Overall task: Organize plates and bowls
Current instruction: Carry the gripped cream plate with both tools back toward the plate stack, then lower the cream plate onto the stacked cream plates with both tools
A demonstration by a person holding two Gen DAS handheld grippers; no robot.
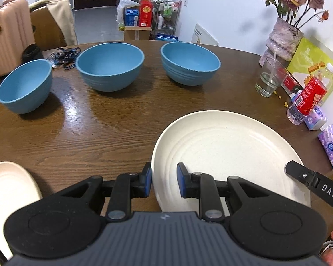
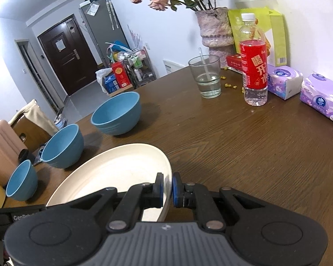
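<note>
Plate-carrying is the step in hand, as I read it: I have the round cream plastic plate (image 1: 228, 155) gripped from both sides, tilted and apparently lifted off the brown wooden table (image 1: 100, 128). My right gripper (image 2: 167, 188) is pinched tight on the plate's right rim, pads nearly meeting with only the thin edge between them. My left gripper (image 1: 164, 181) straddles the near left rim with a narrow gap; its left pad sits outside the edge and its right pad over the plate's face, so I judge it is holding the rim too, though the contact is not plain. Two grips make sense, since a wide, shallow plate would swing from one edge. A second cream plate (image 1: 8, 190) lies at the near left, partly cut off, and I take it as the likely stacking spot. Three blue ribbed bowls (image 1: 110, 66) stand in a row along the far side, well apart from each other, not yet nested. At the far right, a drinking glass (image 2: 205, 77) and a red-labelled water bottle (image 2: 254, 66) stand clear of the plate.
</note>
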